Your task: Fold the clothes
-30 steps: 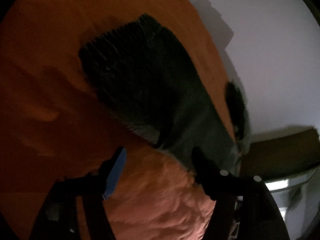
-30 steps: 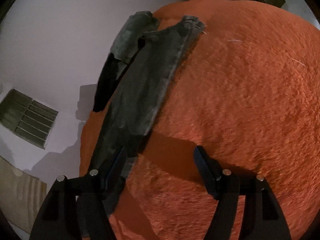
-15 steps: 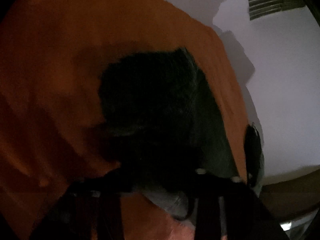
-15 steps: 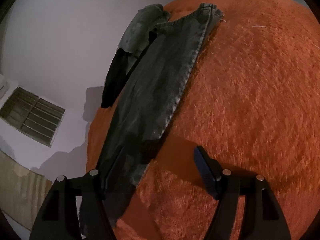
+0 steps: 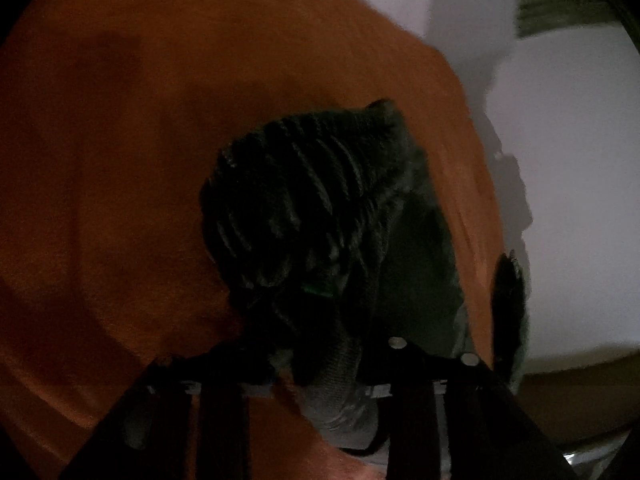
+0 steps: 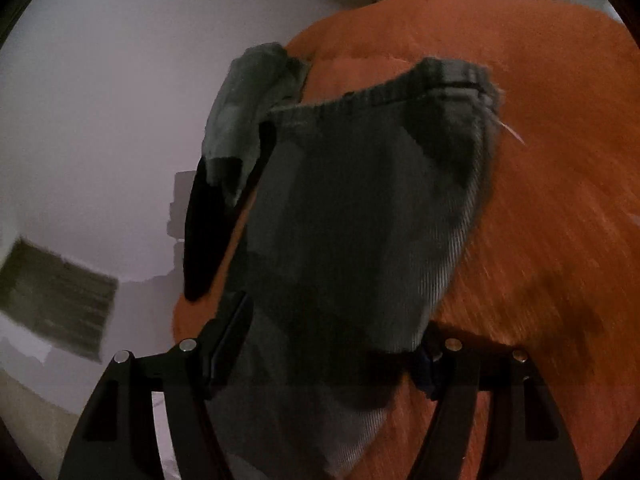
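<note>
On the orange blanket, near its wall-side edge, lie the dark jeans. Your left tool pinches their bunched waistband while opening slightly, so the denim may slip. Your right tool straddles a leg, closing, not yet gripping; it may snag blanket pile.

Left gripper fingertips behind jeans

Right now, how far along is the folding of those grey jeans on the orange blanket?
Early. The grey jeans lie lengthwise on the orange blanket, legs seemingly laid together. In hand: the left gripper has bunched fabric between its opening jaws; the right gripper is closing around the other end. Left: folding end to end and flattening.
</note>
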A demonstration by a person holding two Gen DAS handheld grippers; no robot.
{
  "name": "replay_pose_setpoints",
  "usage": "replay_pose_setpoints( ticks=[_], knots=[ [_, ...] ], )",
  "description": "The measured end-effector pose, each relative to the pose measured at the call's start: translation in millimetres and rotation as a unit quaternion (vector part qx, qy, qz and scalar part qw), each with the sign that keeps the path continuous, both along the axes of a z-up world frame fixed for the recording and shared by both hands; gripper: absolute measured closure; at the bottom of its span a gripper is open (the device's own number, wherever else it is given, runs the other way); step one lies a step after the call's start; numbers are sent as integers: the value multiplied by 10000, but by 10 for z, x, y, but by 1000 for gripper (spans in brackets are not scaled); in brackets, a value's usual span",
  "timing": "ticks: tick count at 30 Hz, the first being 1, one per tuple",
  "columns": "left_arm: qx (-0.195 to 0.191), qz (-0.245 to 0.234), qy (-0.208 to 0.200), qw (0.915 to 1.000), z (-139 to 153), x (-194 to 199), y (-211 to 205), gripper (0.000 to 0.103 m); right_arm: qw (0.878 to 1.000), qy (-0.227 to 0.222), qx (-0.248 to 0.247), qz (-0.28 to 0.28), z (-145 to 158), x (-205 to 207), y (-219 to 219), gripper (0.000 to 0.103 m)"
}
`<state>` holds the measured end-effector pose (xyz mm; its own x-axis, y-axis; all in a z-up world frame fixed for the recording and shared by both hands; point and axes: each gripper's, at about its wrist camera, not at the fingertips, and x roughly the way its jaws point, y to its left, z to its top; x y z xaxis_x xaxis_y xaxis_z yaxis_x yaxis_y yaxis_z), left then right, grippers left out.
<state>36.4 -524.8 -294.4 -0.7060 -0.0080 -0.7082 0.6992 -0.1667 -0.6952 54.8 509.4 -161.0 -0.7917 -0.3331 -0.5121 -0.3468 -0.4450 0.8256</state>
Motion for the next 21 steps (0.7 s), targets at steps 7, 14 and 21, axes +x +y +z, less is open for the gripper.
replay_pose_setpoints(
  ticks=[7,14,21],
  knots=[
    [-590,94,-454,9972,368,-76,64,80,9923,-240,1182,-300,298,-103,-153,96],
    [-222,-188,-365,9989,665,-74,-340,82,9940,-365,986,-300,872,912,-231,96],
    [-899,-1455,-505,9840,1362,-416,-706,82,9963,-631,528,-253,809,2351,-346,96]
  ],
)
